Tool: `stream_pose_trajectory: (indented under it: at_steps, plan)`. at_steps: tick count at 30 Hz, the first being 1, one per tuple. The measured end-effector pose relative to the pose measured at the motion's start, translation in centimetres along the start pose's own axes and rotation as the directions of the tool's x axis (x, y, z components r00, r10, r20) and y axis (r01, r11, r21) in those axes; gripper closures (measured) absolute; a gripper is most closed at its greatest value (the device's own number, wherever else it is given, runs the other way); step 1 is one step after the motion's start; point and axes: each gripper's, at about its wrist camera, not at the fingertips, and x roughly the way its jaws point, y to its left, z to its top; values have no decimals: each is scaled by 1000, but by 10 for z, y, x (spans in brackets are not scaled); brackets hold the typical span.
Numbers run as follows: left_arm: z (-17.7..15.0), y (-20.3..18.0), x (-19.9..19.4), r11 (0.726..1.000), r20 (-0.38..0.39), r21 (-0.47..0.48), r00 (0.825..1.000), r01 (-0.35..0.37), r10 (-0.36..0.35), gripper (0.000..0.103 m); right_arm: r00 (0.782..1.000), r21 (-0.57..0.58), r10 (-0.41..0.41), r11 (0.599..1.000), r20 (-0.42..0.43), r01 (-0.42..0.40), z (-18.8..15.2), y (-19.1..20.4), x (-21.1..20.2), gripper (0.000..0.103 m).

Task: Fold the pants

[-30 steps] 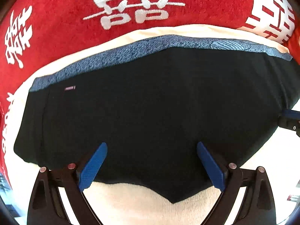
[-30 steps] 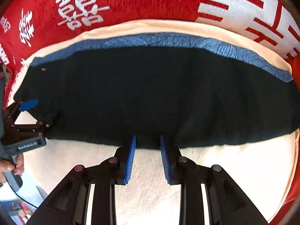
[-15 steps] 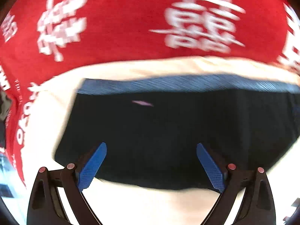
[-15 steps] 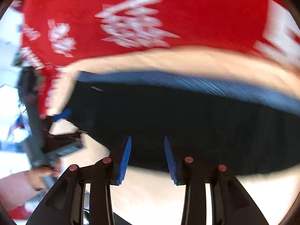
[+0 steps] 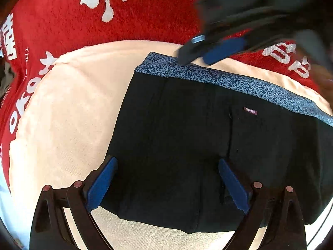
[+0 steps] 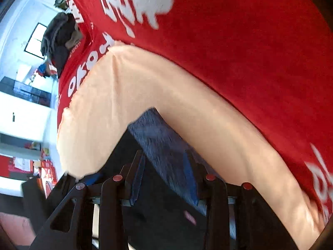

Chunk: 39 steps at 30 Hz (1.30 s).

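The black pants with a speckled blue waistband lie folded flat on a cream cloth. My left gripper is open, fingers spread over the near edge of the pants, holding nothing. My right gripper is open, its fingers either side of the waistband's left corner. It also shows blurred in the left wrist view, at the far corner of the waistband.
A red blanket with white characters covers the surface beyond the cream cloth. A pile of dark clothes sits at the blanket's far left edge. Shelves and room clutter lie beyond the left edge.
Both grippers swung left to the pants' left end. The right gripper opened wider and moved from the near hem to the waistband corner. The left stays open at the near edge.
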Motion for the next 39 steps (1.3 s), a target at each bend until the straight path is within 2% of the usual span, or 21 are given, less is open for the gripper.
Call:
stream_pose_trajectory:
  at_steps: [3,5,6,10,13,15,16,17,19,22,26,27,29,31,32,33,34,35,36,38,39]
  plan:
    - [-7,1,-5,1000,16,-1,1000,16,-16,5,999,-18,-22,1000,-24,22,12,3,22,59]
    - [-11,2,-9,1000,28,5,1000,13,-13,5,998,-36,-17,999,-60,15,13,4,32,86]
    - [-10,4,-7,1000,29,2,1000,11,-11,5,998,-28,8,1000,-67,-10,15,9,32,95]
    - [-20,15,-16,1000,44,-31,999,4,-3,5,995,-101,-24,995,-99,14,23,32,35,95]
    - [-21,14,-17,1000,47,-13,999,-4,5,4,997,-36,-42,999,-62,40,25,25,40,93]
    - [-20,14,-19,1000,29,-18,999,-13,13,4,998,-14,-48,999,-47,48,23,24,41,87]
    - [-18,14,-23,999,21,-17,999,-33,33,4,997,1,-63,998,-35,63,22,24,38,79]
    - [-16,14,-27,999,23,-18,999,-45,45,4,997,27,-81,996,-20,81,20,24,30,75]
    - [-10,15,-38,999,42,-25,998,-43,44,4,996,79,-78,994,35,75,14,21,2,73]
    - [3,11,-44,999,62,-32,998,-27,29,4,988,151,-105,985,111,87,-22,5,-45,73]
    - [17,-1,-21,996,54,-2,995,-87,87,4,983,248,-152,961,105,122,-76,-30,-80,73]
    - [16,0,-10,995,18,-12,995,-98,99,3,983,275,-168,951,77,142,-92,-44,-82,73]
    - [11,15,-5,993,6,-113,999,-33,34,0,974,315,-228,926,19,210,-115,-67,-78,73]
    - [7,24,-4,987,-3,-160,1000,15,-16,0,938,374,-345,867,-23,328,-142,-101,-77,73]
    - [7,22,-6,990,-5,-142,1000,2,-3,0,929,405,-370,850,3,337,-151,-112,-83,73]
    - [7,18,-8,992,-7,-123,1000,-15,15,0,911,468,-410,813,38,346,-164,-127,-96,73]
    - [8,16,-11,994,-12,-107,999,-32,31,0,894,525,-447,770,37,363,-175,-138,-106,73]
    - [9,11,-15,995,-22,-84,998,-58,56,0,876,596,-482,710,25,374,-189,-150,-119,73]
    - [10,8,-18,995,-30,-69,997,-75,73,0,869,664,-493,658,25,355,-207,-160,-134,73]
    - [9,-5,-30,994,-41,-41,995,-97,95,0,877,718,-478,628,51,300,-232,-166,-155,69]
    - [7,-13,-37,995,-43,-28,994,-97,96,0,878,724,-475,627,62,288,-247,-164,-167,56]
